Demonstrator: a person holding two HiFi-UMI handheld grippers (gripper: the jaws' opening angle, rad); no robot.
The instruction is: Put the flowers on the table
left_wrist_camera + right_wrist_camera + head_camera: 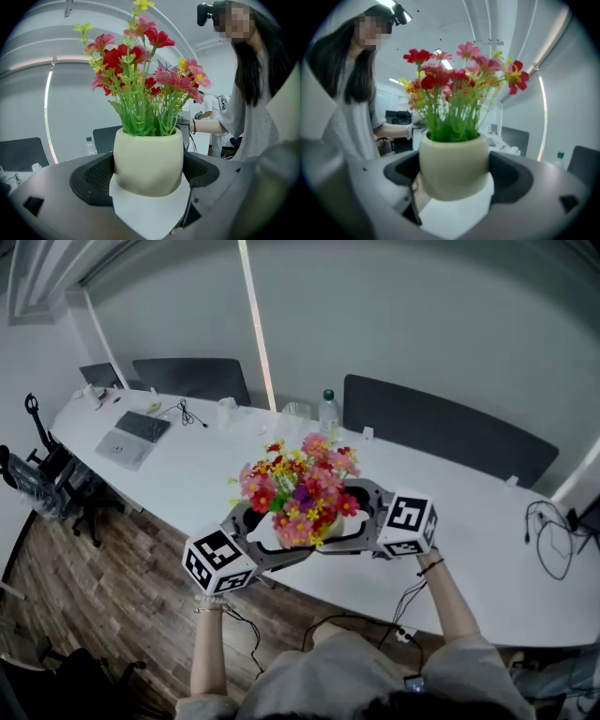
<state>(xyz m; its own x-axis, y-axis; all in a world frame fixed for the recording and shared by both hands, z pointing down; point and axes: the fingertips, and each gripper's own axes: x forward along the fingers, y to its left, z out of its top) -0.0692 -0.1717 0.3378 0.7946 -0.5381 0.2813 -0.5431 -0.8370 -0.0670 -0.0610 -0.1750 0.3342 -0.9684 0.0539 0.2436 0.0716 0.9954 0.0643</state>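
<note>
A bunch of red, pink and yellow artificial flowers (302,486) stands in a pale cream pot (148,161), held in the air over the front edge of the white table (469,521). My left gripper (277,545) grips the pot from the left, its dark pads on both sides of the pot in the left gripper view. My right gripper (354,519) grips it from the right, and its view shows the same pot (453,166) upright between its jaws. In the head view the blooms hide the pot.
On the table lie a laptop (134,437), a water bottle (328,412), a glass (295,412) and cables (553,535). Dark chairs (450,427) line the far side. An office chair (37,474) stands on the wooden floor at left.
</note>
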